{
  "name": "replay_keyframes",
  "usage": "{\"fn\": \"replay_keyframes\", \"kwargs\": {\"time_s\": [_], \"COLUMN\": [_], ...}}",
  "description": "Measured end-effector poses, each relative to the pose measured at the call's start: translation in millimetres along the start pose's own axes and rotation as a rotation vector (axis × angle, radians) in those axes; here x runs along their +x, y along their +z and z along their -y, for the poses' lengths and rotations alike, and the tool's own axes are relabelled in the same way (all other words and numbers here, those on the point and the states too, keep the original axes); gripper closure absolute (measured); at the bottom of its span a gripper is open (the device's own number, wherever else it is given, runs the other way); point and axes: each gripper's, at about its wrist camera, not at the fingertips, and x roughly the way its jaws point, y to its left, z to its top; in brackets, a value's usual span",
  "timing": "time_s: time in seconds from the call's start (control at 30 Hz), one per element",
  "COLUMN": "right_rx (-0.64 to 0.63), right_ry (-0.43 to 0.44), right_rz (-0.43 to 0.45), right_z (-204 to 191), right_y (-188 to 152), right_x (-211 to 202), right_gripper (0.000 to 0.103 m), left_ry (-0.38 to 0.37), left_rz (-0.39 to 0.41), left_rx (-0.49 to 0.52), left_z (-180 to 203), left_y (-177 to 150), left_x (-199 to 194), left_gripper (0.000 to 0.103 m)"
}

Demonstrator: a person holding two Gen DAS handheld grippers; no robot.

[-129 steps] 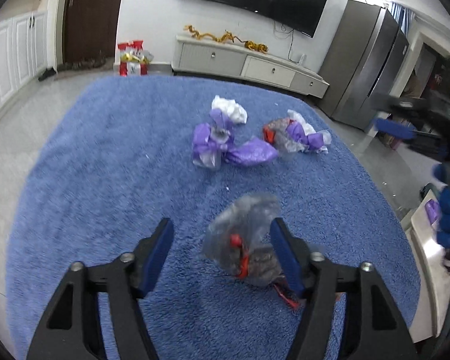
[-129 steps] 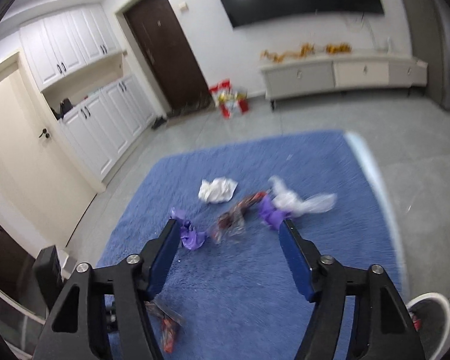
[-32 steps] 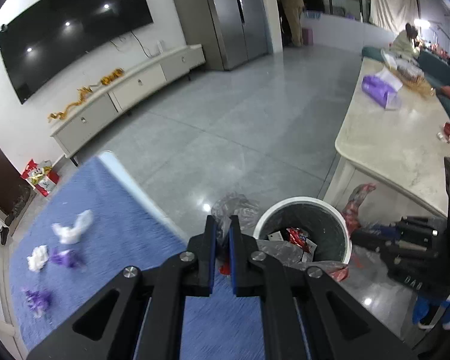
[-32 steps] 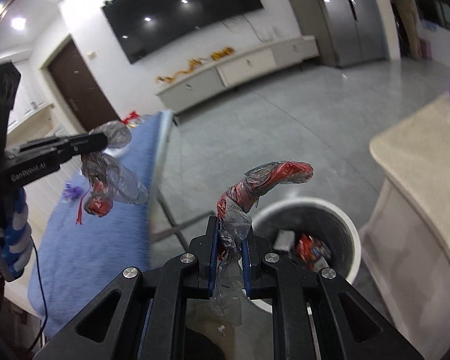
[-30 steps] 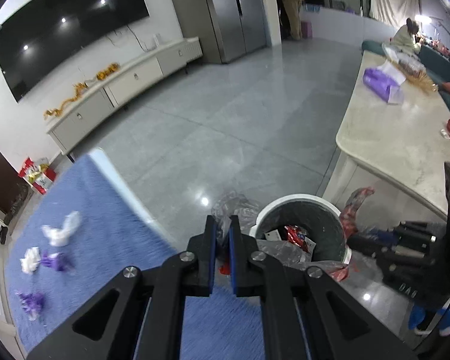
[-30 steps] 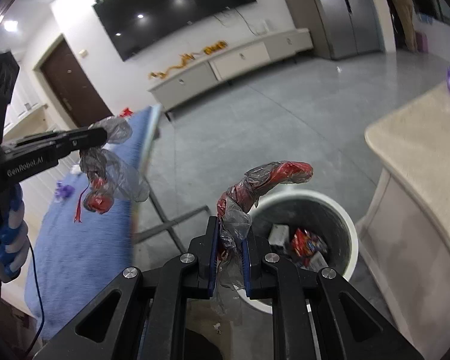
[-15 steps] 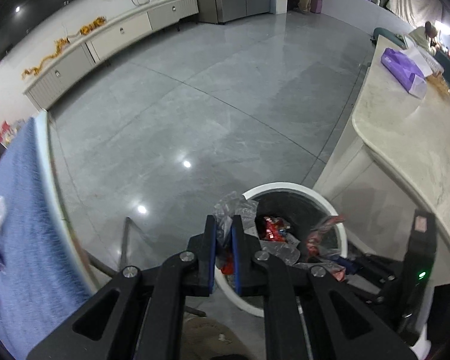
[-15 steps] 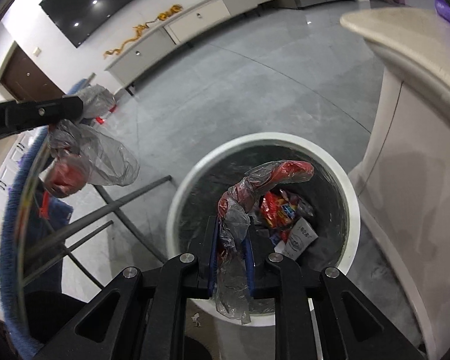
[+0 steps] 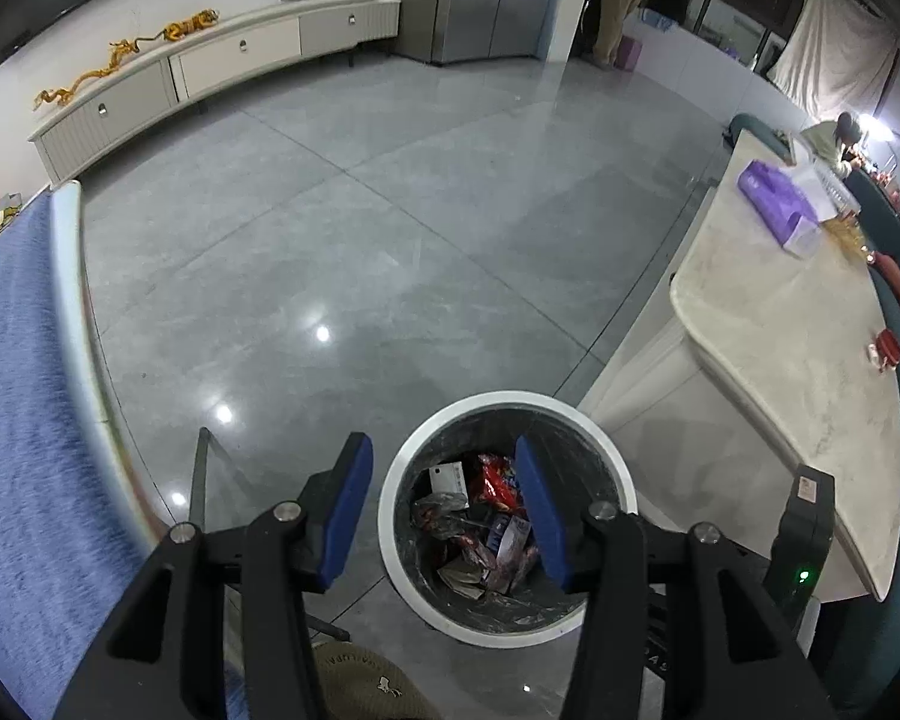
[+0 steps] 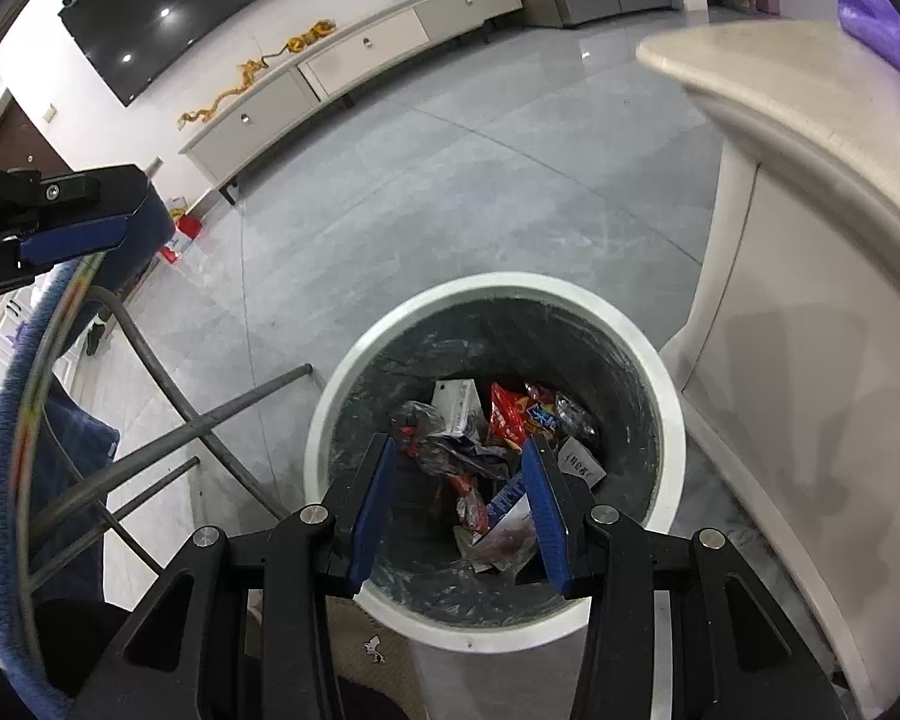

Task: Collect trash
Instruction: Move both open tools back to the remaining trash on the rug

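Both wrappers dropped, 2 tongs (image 9: 441,507) (image 10: 459,504) agape over 1 bin (image 9: 621,480).

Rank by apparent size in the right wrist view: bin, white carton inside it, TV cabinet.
1. bin, though nearness to the camera inflates it
2. TV cabinet, far off
3. white carton

Both wrist cameras are looking steeply down past their own tongs into the trash bin (image 9: 611,461) (image 10: 671,396). The right view is sitting nearer; both are sharing the bin, grey floor (image 9: 390,210) (image 10: 450,180) and counter (image 9: 798,360) (image 10: 810,138).
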Motion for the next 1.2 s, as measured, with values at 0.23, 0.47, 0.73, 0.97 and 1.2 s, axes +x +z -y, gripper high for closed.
{"fn": "replay_keyframes", "kwargs": {"time_s": [0.23, 0.47, 0.73, 0.97, 1.2], "right_rx": [-0.029, -0.132, -0.29, -0.405, -0.495], "right_ry": [0.006, 0.024, 0.078, 0.126, 0.162], "right_rz": [0.1, 0.233, 0.335, 0.373, 0.367], "right_z": [-21, -71, -147, -206, -250], "right_y": [7, 16, 19, 17, 14], "right_x": [-55, -127, -181, -202, -203], "right_gripper": [0.059, 0.056, 0.051, 0.048, 0.047], "left_ry": [0.039, 0.12, 0.222, 0.285, 0.365], "left_rz": [0.122, 0.275, 0.381, 0.435, 0.473], "left_rx": [-0.021, -0.084, -0.173, -0.295, -0.411], "left_z": [-23, -66, -139, -207, -275], "left_y": [-14, -41, -85, -125, -167], "left_x": [-64, -144, -219, -264, -294], "left_gripper": [0.055, 0.04, 0.039, 0.038, 0.037]}}
